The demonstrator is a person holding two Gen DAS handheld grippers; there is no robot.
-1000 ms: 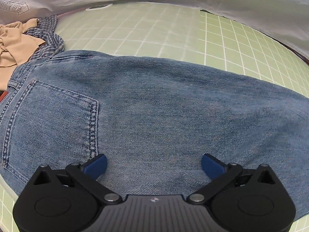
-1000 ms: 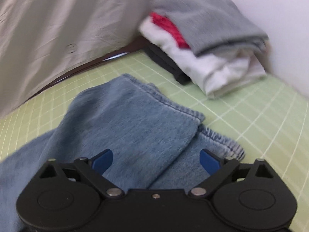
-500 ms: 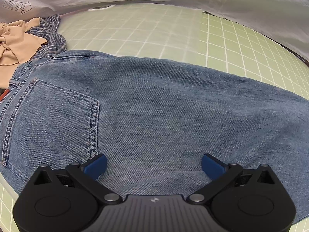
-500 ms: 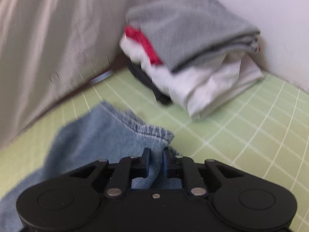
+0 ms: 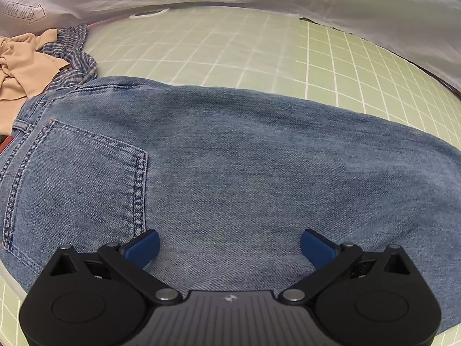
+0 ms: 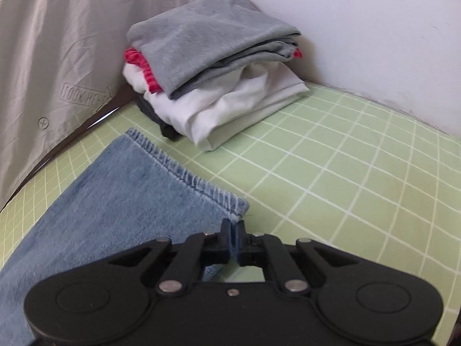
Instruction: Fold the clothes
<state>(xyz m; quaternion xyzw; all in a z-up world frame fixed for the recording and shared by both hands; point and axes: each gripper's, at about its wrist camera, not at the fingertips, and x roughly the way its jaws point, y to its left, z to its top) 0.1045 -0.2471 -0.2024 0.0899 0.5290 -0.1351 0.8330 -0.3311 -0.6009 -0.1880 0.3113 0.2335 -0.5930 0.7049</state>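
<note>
Our right gripper (image 6: 234, 238) has just clamped down on the near hem corner of the jeans (image 6: 121, 201); a second ago its jaws were wide over that leg end, now denim is pinched between them. So the leg is held, ready to carry over for a fold, we judge. Left gripper (image 5: 229, 243) sits wide apart, nothing gripped, over the jeans seat beside the back pocket (image 5: 77, 178). Ahead of the right tool: folded stack (image 6: 213, 66). No containers in view.
</note>
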